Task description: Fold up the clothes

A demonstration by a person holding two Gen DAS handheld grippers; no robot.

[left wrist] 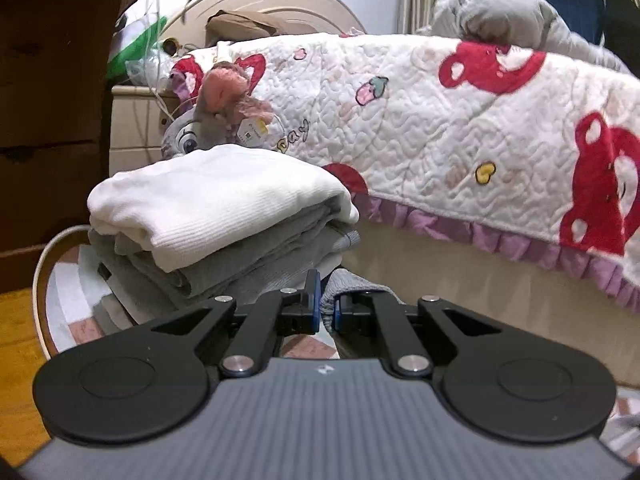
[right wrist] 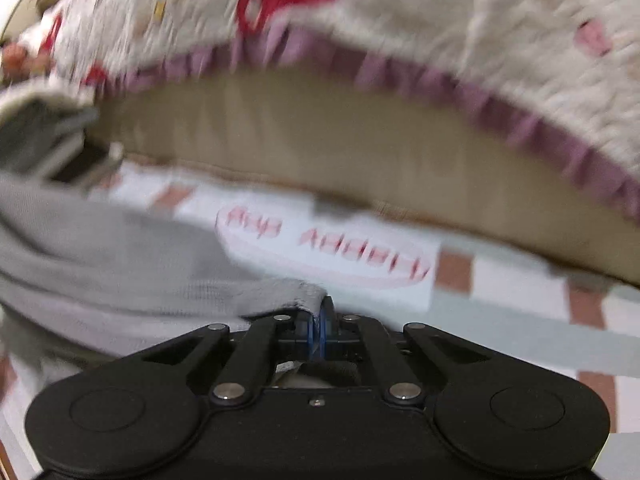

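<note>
A stack of folded clothes stands at the left in the left wrist view, a white ribbed garment (left wrist: pixel 216 200) on top of folded grey ones (left wrist: pixel 240 264). Just right of the stack, my left gripper (left wrist: pixel 326 312) is shut on a bunched edge of a grey garment (left wrist: pixel 352 284). In the blurred right wrist view my right gripper (right wrist: pixel 322 324) is shut on the hem of the same grey garment (right wrist: pixel 120 248), which stretches away to the left over the checked table cover (right wrist: pixel 500 280).
A bed with a white quilt (left wrist: pixel 460 128) with red bears and a purple frill lies close behind the table. A grey plush toy (left wrist: pixel 212 120) sits behind the stack. A dark wooden dresser (left wrist: pixel 48 120) stands at the left. Printed red lettering (right wrist: pixel 324 244) marks the table cover.
</note>
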